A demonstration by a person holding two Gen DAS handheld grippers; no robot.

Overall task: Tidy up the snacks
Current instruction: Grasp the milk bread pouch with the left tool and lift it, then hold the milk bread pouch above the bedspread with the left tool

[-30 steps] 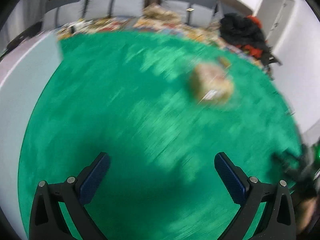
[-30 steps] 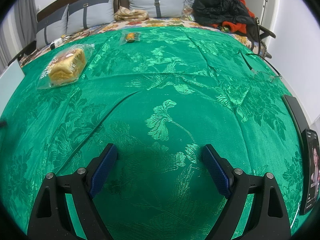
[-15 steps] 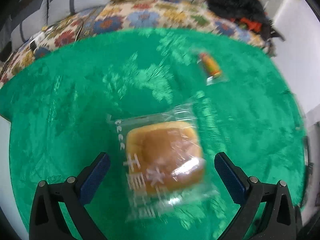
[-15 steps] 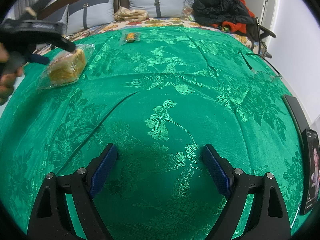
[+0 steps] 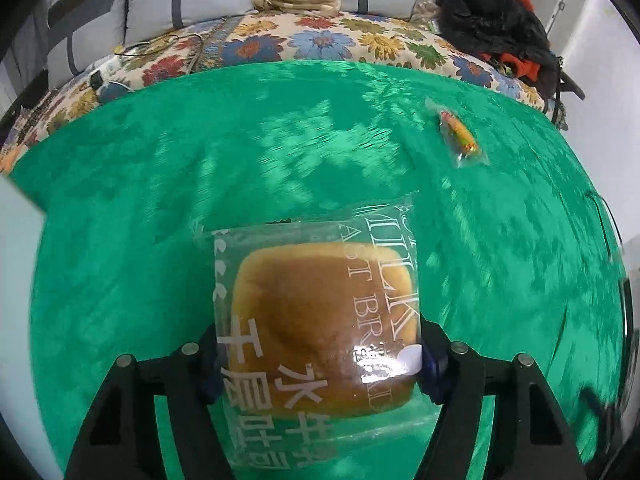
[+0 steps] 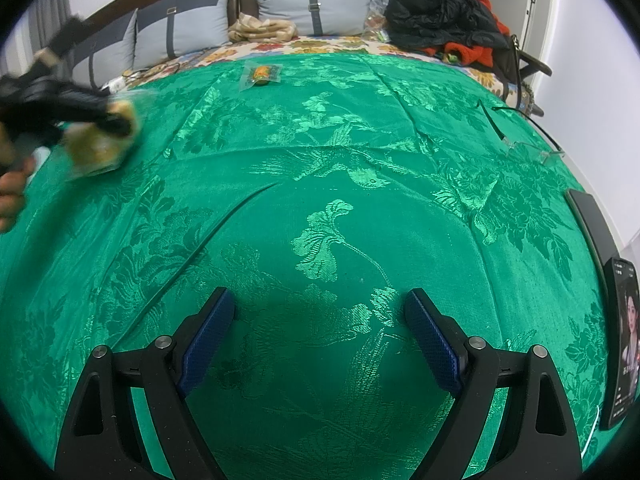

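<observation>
Left gripper (image 5: 320, 354) has its fingers clamped on either side of the bagged bread (image 5: 320, 320), filling the lower centre of the left view; in the right view the same pair shows blurred at upper left. Judgement: bread is soft and the wrapper slippery, so squeeze only enough to hold, keep the loaf level, carry it low over the cloth; grip sits at the near end, so the far end may sag. Right gripper (image 6: 318, 334) hovers at bottom centre of its view, fingers wide apart, nothing between them; free to take the small wrapped snack (image 5: 460, 136), upper right of the left view, well apart from the bread. Surface: bed (image 6: 320, 46) under a green patterned cloth (image 6: 320, 200), soft, creased; floral sheet (image 5: 320, 40) and grey pillows (image 6: 316, 4) along the top; dark clothes pile (image 6: 444, 16) upper right; phone (image 6: 622, 340) at right edge.
</observation>
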